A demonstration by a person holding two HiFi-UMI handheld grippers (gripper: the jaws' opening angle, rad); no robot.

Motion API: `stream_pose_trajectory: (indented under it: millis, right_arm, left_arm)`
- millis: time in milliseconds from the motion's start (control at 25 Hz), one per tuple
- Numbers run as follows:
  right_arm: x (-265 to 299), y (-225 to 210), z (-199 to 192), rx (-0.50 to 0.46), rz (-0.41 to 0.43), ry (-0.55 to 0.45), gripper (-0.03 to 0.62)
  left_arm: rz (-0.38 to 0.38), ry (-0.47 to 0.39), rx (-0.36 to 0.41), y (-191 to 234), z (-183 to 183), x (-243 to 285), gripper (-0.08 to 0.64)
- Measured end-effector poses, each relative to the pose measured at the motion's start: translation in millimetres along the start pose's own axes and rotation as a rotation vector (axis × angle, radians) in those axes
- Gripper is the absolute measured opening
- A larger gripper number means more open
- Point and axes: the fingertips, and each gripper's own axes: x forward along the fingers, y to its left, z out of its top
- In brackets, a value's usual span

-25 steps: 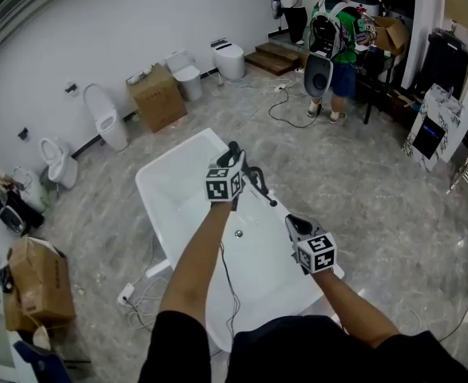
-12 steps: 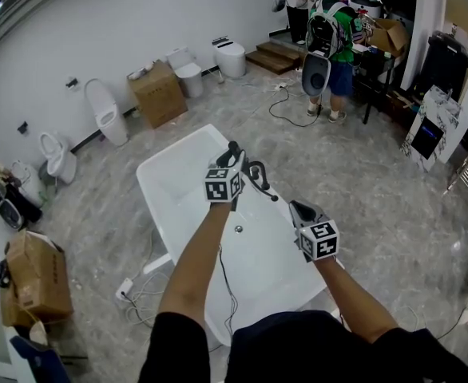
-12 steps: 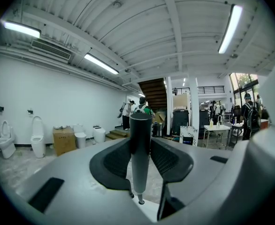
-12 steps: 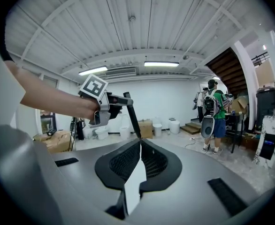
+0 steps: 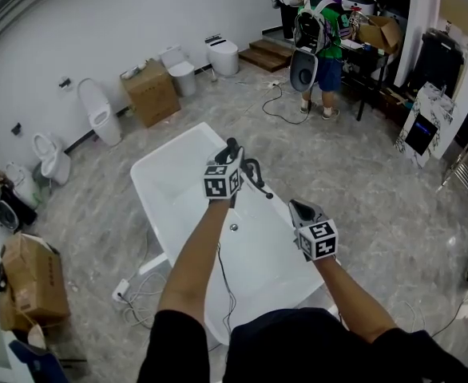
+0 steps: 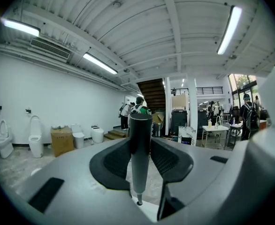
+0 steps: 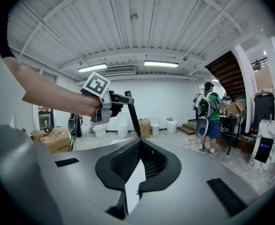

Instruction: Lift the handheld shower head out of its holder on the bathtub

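**Mia:** Where is the shower head (image 6: 140,156)?

**Ben:** It is in the left gripper (image 5: 232,148), above the right edge of the white bathtub (image 5: 168,145). The two pads squeeze its dark stick from both sides.

**Mia:** And the right gripper (image 5: 293,206)?

**Ben:** Its jaws are closed tight with nothing between them. It hangs above the right edge too, nearer to the person, apart from the left one.

**Mia:** Is there room to move?

**Ben:** Yes. The floor (image 5: 378,190) to the right of the tub is wide and bare. Far on the left, a cardboard box (image 5: 148,94) and some toilets (image 5: 97,114) stand along the wall. Cables (image 5: 138,294) lie on the floor near the left side of the tub.

**Mia:** What is hard to see?

**Ben:** From the head view, the marked cube (image 5: 223,182) covers most of the shower head. Only a black hose (image 5: 255,169) loops out beside it. I cannot make out the holder in any view.

**Mia:** Do the other views help?

**Ben:** The left gripper view shows the stick standing upright between the pads. The right gripper view shows it from the side, leaning down from the left gripper. It also shows a person (image 7: 208,114) in green standing far off on the right.
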Motion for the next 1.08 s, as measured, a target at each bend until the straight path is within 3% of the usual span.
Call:
stream_pose_trajectory:
  millis: [440,1080]
  right_arm:
    - [6,-4,-2,0.0,0.008,0.008,-0.002]
    - [20,-29,-6,0.042,0.016,0.003,-0.002]
  left_arm:
    - [0.0,-0.005,-0.046,1,-1,12,0.127]
    - [0.026,0.011,-0.028,12,6,43,0.127]
